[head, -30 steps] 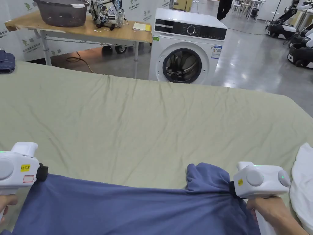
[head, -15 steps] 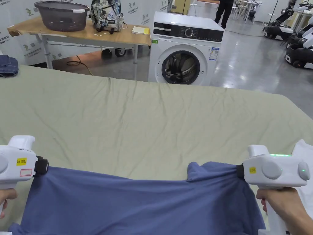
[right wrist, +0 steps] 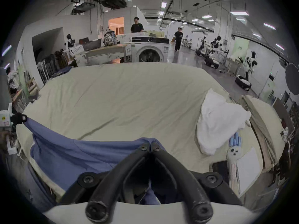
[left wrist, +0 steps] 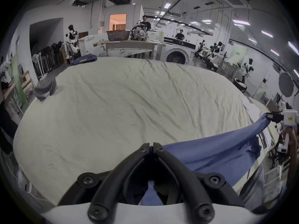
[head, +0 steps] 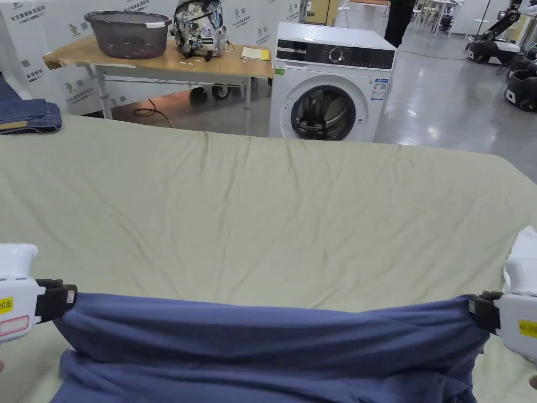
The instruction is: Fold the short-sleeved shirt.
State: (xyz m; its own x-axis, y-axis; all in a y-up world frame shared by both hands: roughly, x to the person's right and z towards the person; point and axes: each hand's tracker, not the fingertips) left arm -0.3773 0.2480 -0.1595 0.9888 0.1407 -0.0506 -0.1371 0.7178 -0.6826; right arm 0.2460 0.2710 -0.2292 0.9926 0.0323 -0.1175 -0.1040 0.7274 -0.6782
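The blue shirt (head: 267, 351) hangs stretched along the bottom of the head view, its upper edge drawn nearly straight from the lower left to the lower right of the frame, above the near edge of the pale green sheet (head: 272, 220) that covers the work surface.

Left gripper (head: 65, 300): lower left of the head view, black jaws closed on the shirt's left corner. In the left gripper view its jaws meet at the tips with blue cloth pinched between them (left wrist: 150, 147), and the cloth runs off to the right of the frame toward the other tool.

Right gripper (head: 474, 309): lower right of the head view, jaws closed on the shirt's right corner. In the right gripper view the tips are pressed together on a bunched fold of cloth (right wrist: 150, 145) — the shirt spreads from there to the left side of the frame.

A white cloth (right wrist: 216, 122) lies crumpled on the sheet at the right of the right gripper view, apart from the shirt. Folded jeans (head: 29, 115) sit at the upper left of the head view. Beyond the sheet — upper centre — stand a washing machine (head: 330, 84) and a wooden table (head: 168, 63) carrying a basin (head: 128, 34) and a backpack (head: 202, 29).
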